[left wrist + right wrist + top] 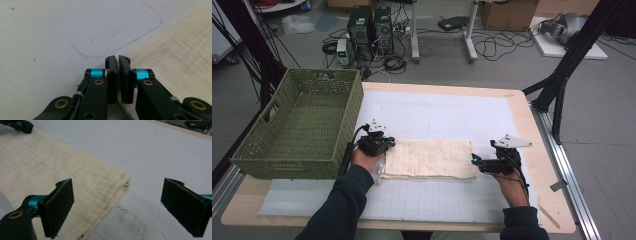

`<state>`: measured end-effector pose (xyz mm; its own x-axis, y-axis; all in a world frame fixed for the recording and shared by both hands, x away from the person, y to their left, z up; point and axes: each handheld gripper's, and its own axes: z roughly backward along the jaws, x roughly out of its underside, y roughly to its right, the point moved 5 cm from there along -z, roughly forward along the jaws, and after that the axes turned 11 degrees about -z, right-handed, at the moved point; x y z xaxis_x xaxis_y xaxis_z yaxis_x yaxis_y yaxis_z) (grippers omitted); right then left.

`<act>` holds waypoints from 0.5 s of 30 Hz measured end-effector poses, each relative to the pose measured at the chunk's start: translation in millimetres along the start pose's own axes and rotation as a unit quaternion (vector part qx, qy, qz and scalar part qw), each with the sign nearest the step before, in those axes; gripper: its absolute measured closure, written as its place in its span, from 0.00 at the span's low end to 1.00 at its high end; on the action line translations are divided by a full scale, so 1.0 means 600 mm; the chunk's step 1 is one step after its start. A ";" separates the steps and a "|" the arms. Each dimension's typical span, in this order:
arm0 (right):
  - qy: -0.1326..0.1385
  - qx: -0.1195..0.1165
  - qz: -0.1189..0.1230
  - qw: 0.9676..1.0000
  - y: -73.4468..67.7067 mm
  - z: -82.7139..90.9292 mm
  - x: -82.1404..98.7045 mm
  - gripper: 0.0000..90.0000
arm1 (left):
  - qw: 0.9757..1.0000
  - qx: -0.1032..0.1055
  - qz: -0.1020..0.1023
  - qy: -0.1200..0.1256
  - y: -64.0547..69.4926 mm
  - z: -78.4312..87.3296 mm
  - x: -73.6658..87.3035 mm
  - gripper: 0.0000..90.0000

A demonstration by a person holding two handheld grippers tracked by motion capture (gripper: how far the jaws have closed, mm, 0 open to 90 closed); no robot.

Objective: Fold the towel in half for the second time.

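Two tools flank a folded cream cloth (429, 158) lying flat on the tabletop (447, 112); the left tool (118, 60) is pinched together at its left edge; the right tool (117, 207) stands apart around its corner. Soft, light and limp, the cloth likely sags unless gripped by corners.

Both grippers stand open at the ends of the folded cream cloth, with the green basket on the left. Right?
Not quite. The left gripper view shows the left gripper shut at the cloth's corner. The right gripper is open; the green basket is at left.
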<state>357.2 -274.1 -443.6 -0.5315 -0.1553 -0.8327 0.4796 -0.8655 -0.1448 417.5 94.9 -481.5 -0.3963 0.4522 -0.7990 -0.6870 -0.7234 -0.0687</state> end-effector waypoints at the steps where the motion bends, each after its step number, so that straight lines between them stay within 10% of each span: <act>1: 0.001 -0.001 -0.003 1.000 0.001 -0.002 -0.004 0.12 | 1.000 0.000 0.003 0.001 0.000 0.000 0.000 0.95; 6: -0.011 0.004 -0.017 1.000 0.014 -0.028 -0.023 0.13 | 1.000 0.003 0.001 0.001 -0.001 0.001 0.000 0.95; 15: -0.083 -0.017 -0.013 0.996 0.028 -0.098 -0.027 0.49 | 1.000 0.006 0.007 0.003 -0.002 0.001 0.001 0.95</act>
<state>415.1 -258.0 -463.9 -0.6503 -0.2119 -0.7295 0.4862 -0.8540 -0.1854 417.8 96.7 -481.4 -0.4024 0.4394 -0.8031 -0.6883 -0.7236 -0.0511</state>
